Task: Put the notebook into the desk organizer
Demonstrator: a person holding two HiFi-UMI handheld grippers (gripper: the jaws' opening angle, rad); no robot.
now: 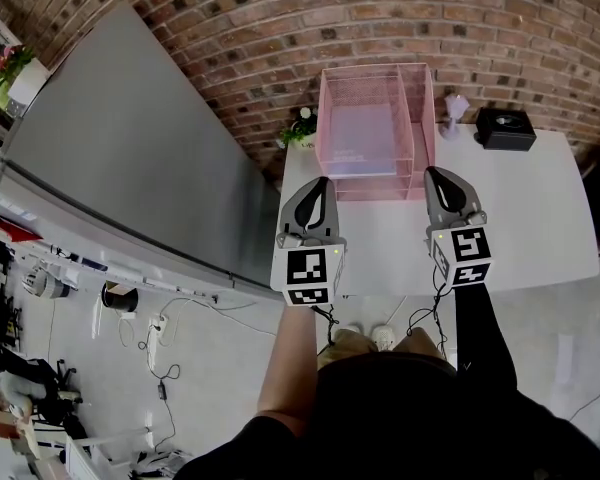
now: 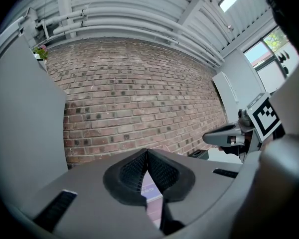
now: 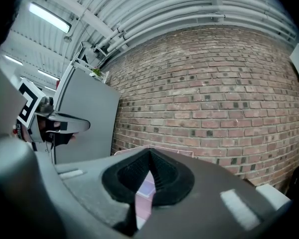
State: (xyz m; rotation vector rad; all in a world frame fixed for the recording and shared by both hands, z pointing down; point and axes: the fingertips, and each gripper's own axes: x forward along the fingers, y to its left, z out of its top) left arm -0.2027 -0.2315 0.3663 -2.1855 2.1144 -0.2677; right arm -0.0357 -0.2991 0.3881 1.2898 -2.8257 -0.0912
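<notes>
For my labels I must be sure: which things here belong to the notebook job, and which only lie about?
Job: notebook, lying in the pink desk organizer; left gripper and right gripper, both shut, empty.
Lying about: black box; small plant; small pale object beside the organizer; all on the white table.

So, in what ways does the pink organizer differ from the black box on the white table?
The pink organizer is see-through; the black box is opaque. The organizer is much larger, with stacked trays; the box is small and low. The organizer holds a lilac notebook; what the box holds cannot be seen. Both stand on the white table near the brick wall.
</notes>
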